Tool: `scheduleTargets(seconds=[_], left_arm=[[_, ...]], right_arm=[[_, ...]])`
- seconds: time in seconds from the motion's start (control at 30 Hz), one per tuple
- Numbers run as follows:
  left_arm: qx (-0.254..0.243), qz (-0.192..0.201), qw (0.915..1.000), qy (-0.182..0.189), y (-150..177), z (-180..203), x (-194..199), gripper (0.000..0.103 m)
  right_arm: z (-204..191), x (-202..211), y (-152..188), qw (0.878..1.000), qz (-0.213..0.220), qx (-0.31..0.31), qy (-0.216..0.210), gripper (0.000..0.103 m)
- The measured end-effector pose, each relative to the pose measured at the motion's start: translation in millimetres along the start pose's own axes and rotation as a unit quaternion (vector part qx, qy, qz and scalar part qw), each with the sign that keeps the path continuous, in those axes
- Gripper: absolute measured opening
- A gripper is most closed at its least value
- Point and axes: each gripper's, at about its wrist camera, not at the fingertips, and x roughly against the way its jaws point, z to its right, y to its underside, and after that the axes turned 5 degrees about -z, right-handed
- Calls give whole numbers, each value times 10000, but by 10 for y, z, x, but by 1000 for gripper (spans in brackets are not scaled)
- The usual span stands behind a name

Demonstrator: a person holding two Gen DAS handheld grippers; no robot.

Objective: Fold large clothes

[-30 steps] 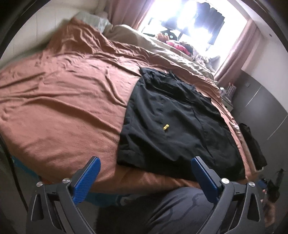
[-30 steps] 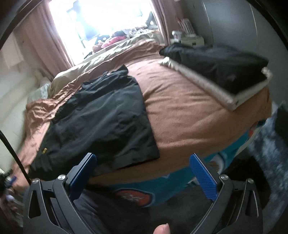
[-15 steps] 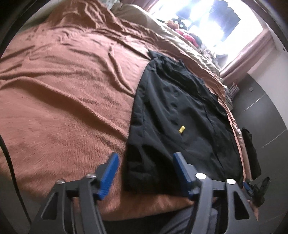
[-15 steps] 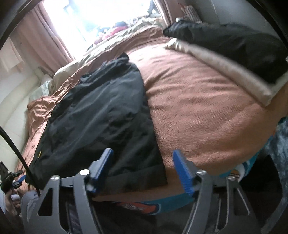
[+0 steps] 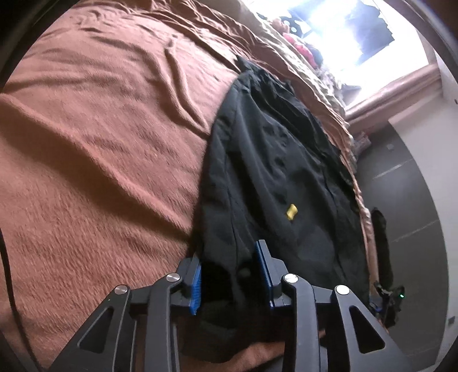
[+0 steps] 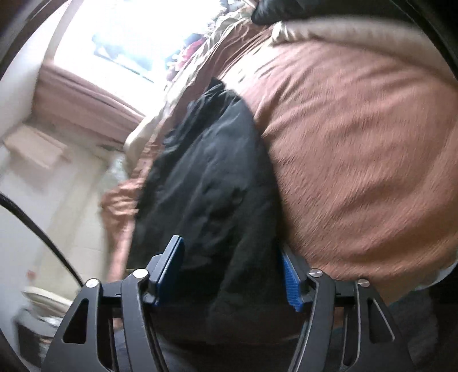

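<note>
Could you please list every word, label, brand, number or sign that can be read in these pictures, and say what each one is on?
There is no readable text in either view.
Small yellow tag on the black garment spread over the brown blanket: too small to tell whether it carries any lettering.
Right wrist view: blurred by motion; nothing legible on the black garment or around it.

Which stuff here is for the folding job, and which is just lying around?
For the job:
black jacket
left tool
right tool
Both tools' jaws have just been closing, with the jacket's near hem between them.

Just lying about:
brown blanket
folded pile
pink curtain
</note>
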Motion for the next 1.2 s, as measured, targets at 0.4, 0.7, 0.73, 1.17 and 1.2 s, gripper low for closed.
scheduleTargets(seconds=[0.4,0.7,0.73,1.17,1.2], left_arm=[[346,47,9978,559,38,-1,64,28],[300,-68,9992,239,45,68,-56,28],[296,-56,9993,212,51,65,-58,28],[319,319,9987,-241,-63,154,-9,5],[301,335,9987,-241,-64,167,10,4]], right_arm=[[289,13,206,9827,455,-488,-1726,50],[249,-197,190,9960,239,-350,-790,50],[272,-199,194,9964,277,-397,-693,49],[-19,-166,135,9914,950,-866,229,0],[-82,-112,124,9919,996,-766,192,0]])
